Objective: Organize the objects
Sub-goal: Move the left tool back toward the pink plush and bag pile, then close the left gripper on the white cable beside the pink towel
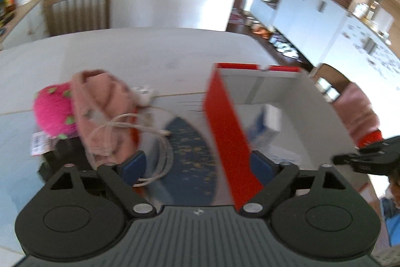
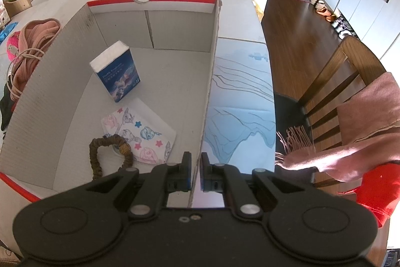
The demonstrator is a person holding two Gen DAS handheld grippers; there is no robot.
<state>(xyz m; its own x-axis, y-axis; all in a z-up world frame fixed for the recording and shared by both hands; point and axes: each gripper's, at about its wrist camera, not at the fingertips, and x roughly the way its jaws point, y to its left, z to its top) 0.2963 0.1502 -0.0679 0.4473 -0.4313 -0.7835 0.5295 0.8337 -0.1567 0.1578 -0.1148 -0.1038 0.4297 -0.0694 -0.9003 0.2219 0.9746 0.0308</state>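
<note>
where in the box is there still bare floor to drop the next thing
Inside the box, the floor is bare along the far wall, and between the tissue pack and the right wall, which the right gripper pinches. The near-left corner is crowded: the patterned packet and the braided band lie there.

The whole left wrist view is smearing with motion blur: the small blue packet (image 1: 265, 128) inside the red-and-white cardboard box (image 1: 312, 101) is showing no readable print there, and the box's red wall is hiding part of it. The black object (image 1: 58, 154) at lower left is lying mostly buried under the pink knitted hat with green spots (image 1: 53, 114). In the right wrist view, the red sleeve (image 2: 375, 192) is running off the right edge
</note>
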